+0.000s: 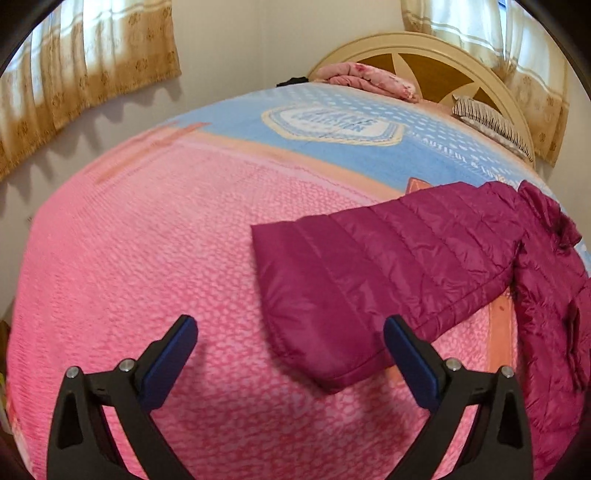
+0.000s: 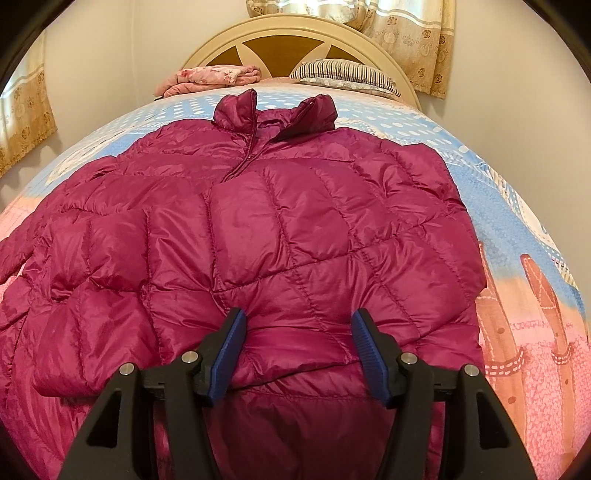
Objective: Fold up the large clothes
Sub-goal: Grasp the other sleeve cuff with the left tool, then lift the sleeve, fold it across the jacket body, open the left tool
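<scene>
While your right wrist view shows the whole magenta puffer jacket spread flat on the bed, collar toward the headboard and hem toward you, only your left view shows its sleeve stretched sideways toward the bed's left edge. Your left tool hangs released above the blanket; your right tool straddles a puff of hem, grip unclear

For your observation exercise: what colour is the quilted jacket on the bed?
The jacket is magenta, clearest in the right wrist view.
</scene>
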`<state>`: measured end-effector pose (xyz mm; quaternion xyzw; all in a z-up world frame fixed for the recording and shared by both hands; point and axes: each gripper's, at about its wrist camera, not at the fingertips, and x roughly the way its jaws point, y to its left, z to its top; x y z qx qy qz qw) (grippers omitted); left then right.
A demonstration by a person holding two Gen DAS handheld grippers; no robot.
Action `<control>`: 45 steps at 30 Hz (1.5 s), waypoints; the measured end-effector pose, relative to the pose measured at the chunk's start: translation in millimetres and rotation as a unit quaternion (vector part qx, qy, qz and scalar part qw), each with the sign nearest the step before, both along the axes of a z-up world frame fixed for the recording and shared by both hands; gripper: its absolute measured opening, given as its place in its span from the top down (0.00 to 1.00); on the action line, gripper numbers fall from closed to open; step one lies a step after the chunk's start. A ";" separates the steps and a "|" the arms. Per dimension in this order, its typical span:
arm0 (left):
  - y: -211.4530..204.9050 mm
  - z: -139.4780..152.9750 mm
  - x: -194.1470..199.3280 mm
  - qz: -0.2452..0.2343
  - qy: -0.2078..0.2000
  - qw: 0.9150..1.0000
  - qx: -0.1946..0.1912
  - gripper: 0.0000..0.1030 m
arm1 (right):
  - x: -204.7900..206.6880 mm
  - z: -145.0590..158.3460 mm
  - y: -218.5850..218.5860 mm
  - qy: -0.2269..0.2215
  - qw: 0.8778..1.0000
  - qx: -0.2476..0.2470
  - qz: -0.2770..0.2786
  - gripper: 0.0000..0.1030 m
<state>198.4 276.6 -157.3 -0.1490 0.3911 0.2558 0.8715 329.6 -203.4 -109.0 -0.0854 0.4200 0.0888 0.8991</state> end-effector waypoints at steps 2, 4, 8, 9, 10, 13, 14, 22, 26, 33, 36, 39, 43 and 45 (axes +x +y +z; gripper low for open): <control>-3.4 -1.0 3.8 -0.003 -0.004 1.000 -0.006 0.08 | 0.0 0.1 -0.1 0.000 1.000 0.000 0.000 0.41; -4.8 -3.8 7.9 -0.011 -0.012 1.000 -0.012 0.24 | -0.1 0.1 -0.2 0.001 1.000 -0.001 -0.001 0.41; -6.2 -2.1 10.7 -0.038 -0.016 0.999 -0.021 0.60 | -0.2 -0.1 0.0 0.001 1.000 -0.001 0.000 0.41; -6.8 1.7 8.3 -0.044 -0.019 0.999 -0.009 0.75 | -0.2 -0.1 -0.2 0.001 1.000 -0.001 0.000 0.40; -6.1 5.3 7.5 -0.046 -0.021 0.999 0.000 0.81 | -0.3 -0.1 -0.3 0.001 1.000 0.000 0.000 0.40; -4.3 15.3 5.6 -0.055 -0.038 0.998 0.005 0.86 | -0.4 0.1 -0.2 0.001 1.000 0.001 -0.001 0.40; -4.5 19.5 4.6 -0.057 -0.044 0.997 0.011 0.87 | -0.2 0.4 -0.5 0.001 1.000 0.001 -0.001 0.40; -18.0 60.6 8.7 -0.081 -0.085 0.991 0.064 0.89 | 1.2 0.9 -1.0 -0.001 1.000 0.000 -0.003 0.39; -31.0 87.1 16.0 -0.102 -0.108 0.984 0.094 0.89 | 0.9 0.9 -1.1 -0.001 1.000 0.001 -0.003 0.39; -55.6 119.0 27.5 -0.139 -0.138 0.975 0.106 0.90 | 1.2 1.3 -1.3 -0.002 1.000 0.004 -0.003 0.39; -71.2 131.4 32.9 -0.157 -0.150 0.970 0.108 0.90 | 0.9 1.1 -1.4 -0.002 1.000 0.005 -0.004 0.39; -87.2 141.2 37.7 -0.178 -0.159 0.965 0.110 0.90 | 1.1 1.1 -1.5 -0.002 1.000 0.005 -0.004 0.39; -111.2 155.6 43.1 -0.208 -0.175 0.955 0.117 0.90 | 1.0 1.0 -1.8 -0.002 1.000 0.006 -0.004 0.39; -123.6 162.3 46.6 -0.223 -0.179 0.951 0.121 0.90 | 1.1 1.1 -1.6 -0.002 1.000 0.008 -0.004 0.39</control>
